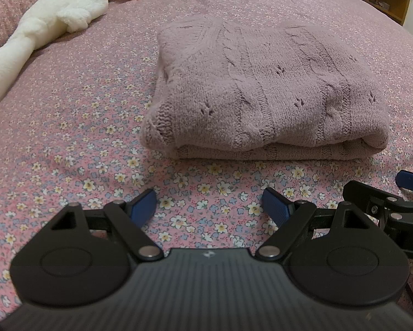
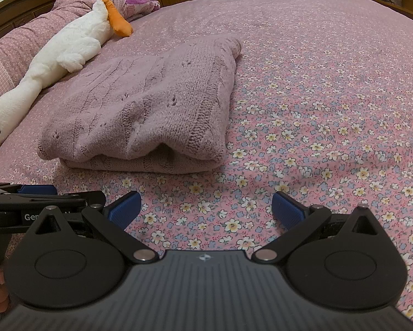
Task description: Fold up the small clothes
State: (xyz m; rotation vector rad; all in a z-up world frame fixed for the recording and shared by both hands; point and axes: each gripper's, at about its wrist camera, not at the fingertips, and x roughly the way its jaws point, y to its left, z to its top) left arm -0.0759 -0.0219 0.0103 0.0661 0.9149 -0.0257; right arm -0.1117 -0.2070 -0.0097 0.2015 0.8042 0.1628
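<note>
A folded mauve cable-knit sweater (image 1: 261, 91) lies on the pink floral bedsheet (image 1: 68, 138), just ahead of the left gripper (image 1: 209, 204) and right gripper (image 2: 206, 207), both spread wide and empty. At ten o'clock, a white plush goose (image 2: 66, 47) is cut off. Lettering on the neighbouring gripper reads only "Ge".

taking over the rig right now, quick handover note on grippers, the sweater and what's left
Left gripper: open, empty, low over the floral bedsheet, short of the sweater.
Right gripper: open, empty, beside the left one, aimed past the sweater's right side.
Mauve knit sweater: lying folded in a compact stack on the bed, nothing touching it.
Plush goose: beyond it, apart.
Done: this fold looks finished.
Left: maybe tidy the edges; no other garment in view.
</note>
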